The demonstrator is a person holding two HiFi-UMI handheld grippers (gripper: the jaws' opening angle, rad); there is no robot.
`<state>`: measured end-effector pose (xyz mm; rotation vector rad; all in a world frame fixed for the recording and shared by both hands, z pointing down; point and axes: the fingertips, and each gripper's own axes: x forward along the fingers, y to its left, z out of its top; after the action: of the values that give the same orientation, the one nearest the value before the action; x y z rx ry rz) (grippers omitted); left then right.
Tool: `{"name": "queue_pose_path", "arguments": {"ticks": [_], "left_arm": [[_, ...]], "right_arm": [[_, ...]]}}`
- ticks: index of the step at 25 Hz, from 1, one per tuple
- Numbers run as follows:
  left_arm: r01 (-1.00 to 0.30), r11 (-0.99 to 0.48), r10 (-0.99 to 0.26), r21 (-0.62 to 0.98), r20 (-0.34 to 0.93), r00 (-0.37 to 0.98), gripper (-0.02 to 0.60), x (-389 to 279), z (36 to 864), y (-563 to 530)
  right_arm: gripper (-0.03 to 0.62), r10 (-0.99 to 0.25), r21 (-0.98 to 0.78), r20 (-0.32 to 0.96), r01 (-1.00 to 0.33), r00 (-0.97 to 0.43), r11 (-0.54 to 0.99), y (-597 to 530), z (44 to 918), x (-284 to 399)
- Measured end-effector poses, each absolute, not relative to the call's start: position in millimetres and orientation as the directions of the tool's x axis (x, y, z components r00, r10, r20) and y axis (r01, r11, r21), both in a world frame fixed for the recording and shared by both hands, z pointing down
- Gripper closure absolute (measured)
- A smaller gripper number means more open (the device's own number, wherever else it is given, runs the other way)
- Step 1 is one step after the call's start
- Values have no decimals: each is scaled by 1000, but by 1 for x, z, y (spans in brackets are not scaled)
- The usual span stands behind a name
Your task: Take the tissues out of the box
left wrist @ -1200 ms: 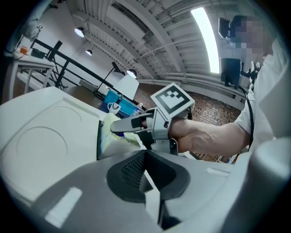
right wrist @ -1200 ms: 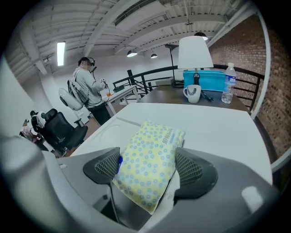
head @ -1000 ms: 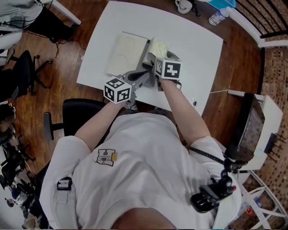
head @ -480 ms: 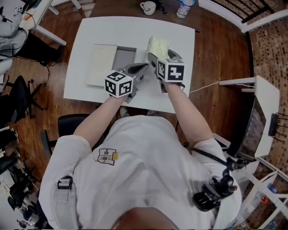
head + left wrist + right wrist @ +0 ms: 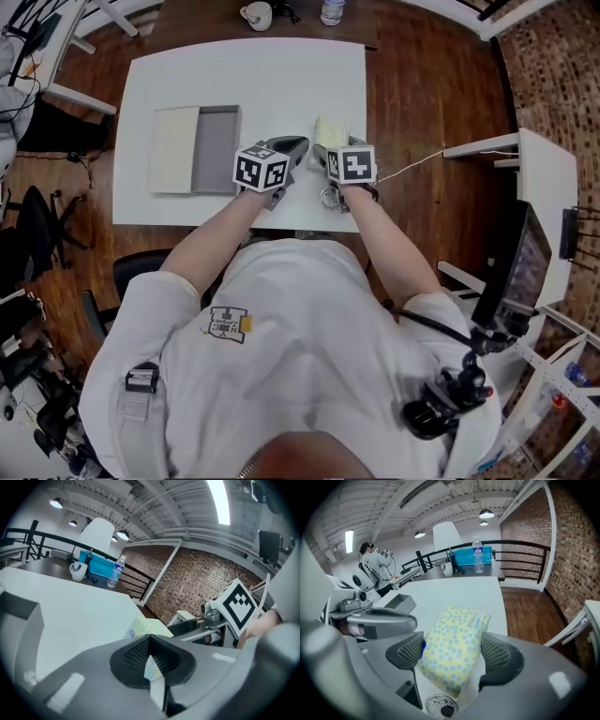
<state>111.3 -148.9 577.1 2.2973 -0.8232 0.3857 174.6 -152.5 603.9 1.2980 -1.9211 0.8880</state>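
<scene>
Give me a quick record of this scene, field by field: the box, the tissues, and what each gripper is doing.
Surface: white table
Box: grey box, open, looks empty
Lid: cream lid lying flat against the box's left side
Tissues: yellow dotted tissue pack, out of the box, to its right
Right gripper: right gripper closed on the tissue pack, a pad on each side
Left gripper: left gripper jaws together, nothing held, just left of the pack

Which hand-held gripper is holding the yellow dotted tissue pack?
The right hand-held gripper: the yellow dotted tissue pack sits squeezed between its jaws. The left hand-held gripper has its jaws shut together on nothing.
</scene>
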Motion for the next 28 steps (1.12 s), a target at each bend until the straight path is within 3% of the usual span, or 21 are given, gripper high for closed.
{"name": "queue_pose_path", "arguments": {"ticks": [10,16,22,28], "left_arm": [[-665,-541,-448,514,493,746,586,114,596,-143],[-641,-559,-477,526,429,767,586,105,569,-137],[-598,-590,-469,542,373,801,586,90,543,-104],[-582,-584,-409,566,413,813,586,71,567,-38]], "right_arm": [[177,-506,-216,772,-908,-384,359,-151,611,164],[167,-619,-189,688,-918,-378,349,-154,560,172],[242,-646,-172,628,-887,-435,429,-102,527,157],[370,-532,-213,683,-834,-500,510,-11,578,135]]}}
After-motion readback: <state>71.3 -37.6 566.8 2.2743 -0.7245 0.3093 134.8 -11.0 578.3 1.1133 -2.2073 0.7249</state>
